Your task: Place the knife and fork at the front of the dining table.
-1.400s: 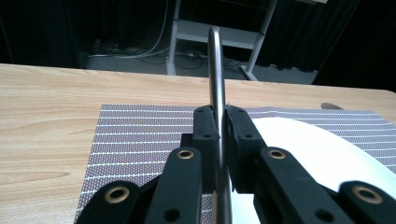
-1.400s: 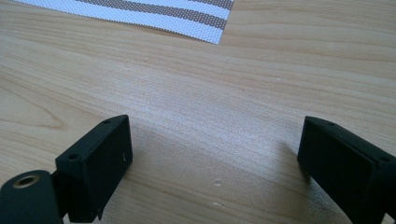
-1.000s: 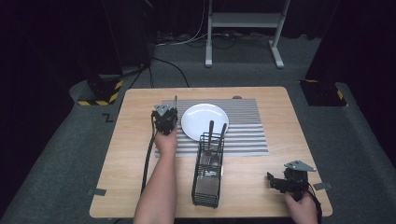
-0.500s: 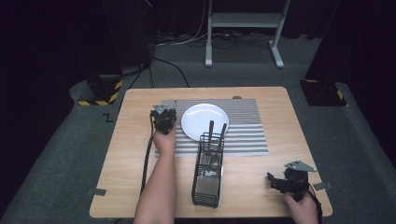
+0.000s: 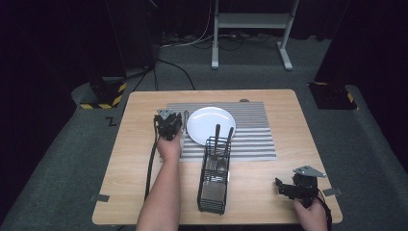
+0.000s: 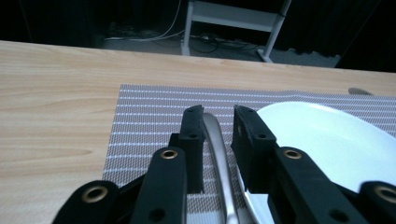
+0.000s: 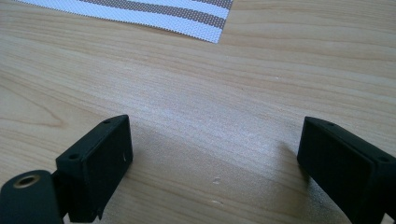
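Setting cutlery beside the plate appears to be the step in hand: on the wooden table [image 5: 269, 183] a striped placemat [image 5: 250, 130] carries a white plate [image 5: 210, 124], with a black wire caddy [image 5: 213, 179] near it still holding two dark-handled utensils [image 5: 222, 139]. Just left of the plate, on the placemat's left edge, a metal utensil handle [image 6: 218, 149] lies flat, pointing away from the person. The left gripper [image 6: 218, 120] sits low over this handle; its jaws have just been opening and now stand slightly apart, the handle running between them with a visible gap on the right side, so the piece looks released rather than gripped. Whether the left jaw still brushes it cannot be told. The right gripper [image 7: 215, 154] rests near the table's near right corner, jaws spread wide over bare wood, holding nothing. Judged next: the left gripper should lift clear without dragging the handle, then go to the caddy for another piece.
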`<state>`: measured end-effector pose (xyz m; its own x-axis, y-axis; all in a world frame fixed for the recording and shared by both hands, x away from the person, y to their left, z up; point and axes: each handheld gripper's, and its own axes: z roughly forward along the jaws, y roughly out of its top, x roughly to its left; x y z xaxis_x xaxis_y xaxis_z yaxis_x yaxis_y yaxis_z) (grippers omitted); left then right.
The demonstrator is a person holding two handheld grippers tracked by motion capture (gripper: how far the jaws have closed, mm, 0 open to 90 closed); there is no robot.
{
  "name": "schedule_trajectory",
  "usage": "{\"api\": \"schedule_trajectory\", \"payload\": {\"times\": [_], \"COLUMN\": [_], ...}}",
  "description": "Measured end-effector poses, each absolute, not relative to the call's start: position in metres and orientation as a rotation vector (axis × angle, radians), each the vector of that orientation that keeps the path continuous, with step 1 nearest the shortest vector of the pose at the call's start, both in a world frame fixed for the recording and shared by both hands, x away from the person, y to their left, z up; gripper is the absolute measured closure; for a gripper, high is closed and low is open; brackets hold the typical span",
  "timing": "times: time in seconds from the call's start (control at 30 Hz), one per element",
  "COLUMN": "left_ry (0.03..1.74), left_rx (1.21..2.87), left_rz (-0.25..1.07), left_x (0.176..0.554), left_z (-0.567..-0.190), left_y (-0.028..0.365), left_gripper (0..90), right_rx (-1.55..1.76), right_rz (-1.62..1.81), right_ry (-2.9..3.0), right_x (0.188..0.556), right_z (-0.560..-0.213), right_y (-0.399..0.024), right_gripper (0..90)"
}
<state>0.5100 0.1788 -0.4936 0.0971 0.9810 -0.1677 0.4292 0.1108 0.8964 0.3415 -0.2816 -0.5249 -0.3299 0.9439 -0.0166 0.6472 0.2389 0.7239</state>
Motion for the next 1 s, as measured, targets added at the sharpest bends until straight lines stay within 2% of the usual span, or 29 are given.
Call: {"api": "schedule_trajectory", "payload": {"times": [0.23, 0.33, 0.43, 0.5, 0.6, 0.93, 1.0], "left_ry": [1.490, 1.495, 1.511, 1.496, 1.511, 1.496, 1.498], "left_rx": [1.492, 1.506, 1.527, 1.540, 1.542, 1.569, 1.592], "left_rz": [0.775, 0.789, 0.775, 0.815, 0.802, 0.816, 0.818], "left_x": [0.489, 0.483, 0.476, 0.465, 0.459, 0.426, 0.422], "left_z": [-0.495, -0.495, -0.494, -0.492, -0.491, -0.485, -0.485], "left_y": [0.180, 0.181, 0.181, 0.180, 0.181, 0.180, 0.181], "left_gripper": [58.3, 56.4, 47.8, 47.2, 41.7, 34.7, 29.8], "right_rx": [1.443, 1.441, 1.438, 1.432, 1.422, 1.376, 1.361], "right_rz": [0.874, 0.877, 0.881, 0.884, 0.887, 0.914, 0.916], "right_ry": [2.067, 2.069, 2.070, 2.077, 2.084, 2.072, 2.064], "right_x": [0.341, 0.341, 0.341, 0.340, 0.340, 0.336, 0.334], "right_z": [-0.525, -0.525, -0.525, -0.525, -0.525, -0.523, -0.522], "right_y": [-0.282, -0.281, -0.281, -0.281, -0.281, -0.281, -0.280], "right_gripper": [11.0, 11.6, 12.4, 12.7, 12.9, 13.8, 13.9]}}
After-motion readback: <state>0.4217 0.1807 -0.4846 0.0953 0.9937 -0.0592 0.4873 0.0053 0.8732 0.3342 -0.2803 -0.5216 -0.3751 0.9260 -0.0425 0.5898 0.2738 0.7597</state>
